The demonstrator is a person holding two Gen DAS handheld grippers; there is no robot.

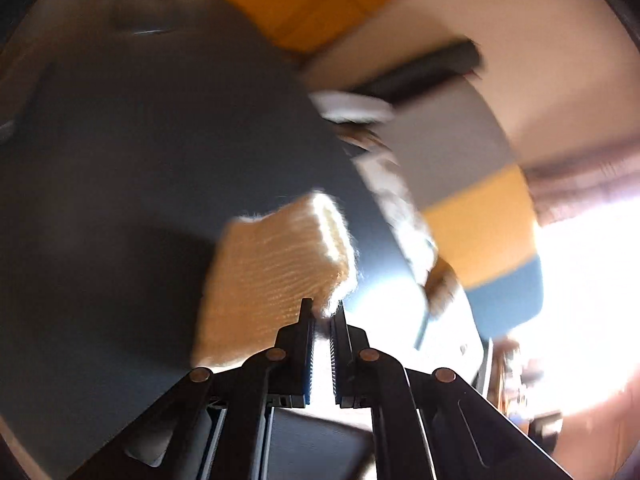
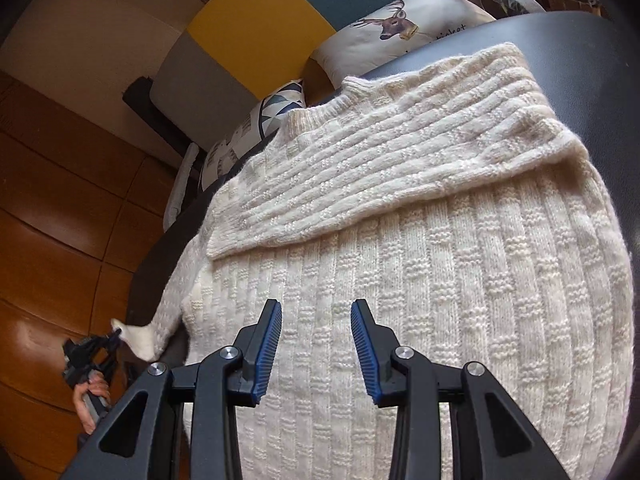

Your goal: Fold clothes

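A cream knitted sweater (image 2: pixel 420 272) lies spread on a dark grey table (image 2: pixel 592 80). One sleeve (image 2: pixel 380 152) is folded across its upper body. My right gripper (image 2: pixel 316 312) is open and empty, hovering just above the sweater's body. My left gripper (image 1: pixel 323 312) is shut on the cuff of the other sleeve (image 1: pixel 276 272) and holds it up over the table (image 1: pixel 140 160); this view is blurred. In the right wrist view the left gripper (image 2: pixel 116 334) shows at the lower left, pinching the sleeve cuff (image 2: pixel 138 338) stretched out past the table edge.
A striped grey, yellow and teal chair back (image 2: pixel 256 28) stands behind the table, with a deer-print cushion (image 2: pixel 404 28) and a patterned cushion (image 2: pixel 248 128). Wooden floor (image 2: pixel 52 208) lies to the left. Bright window glare (image 1: pixel 580 280) fills the right of the left wrist view.
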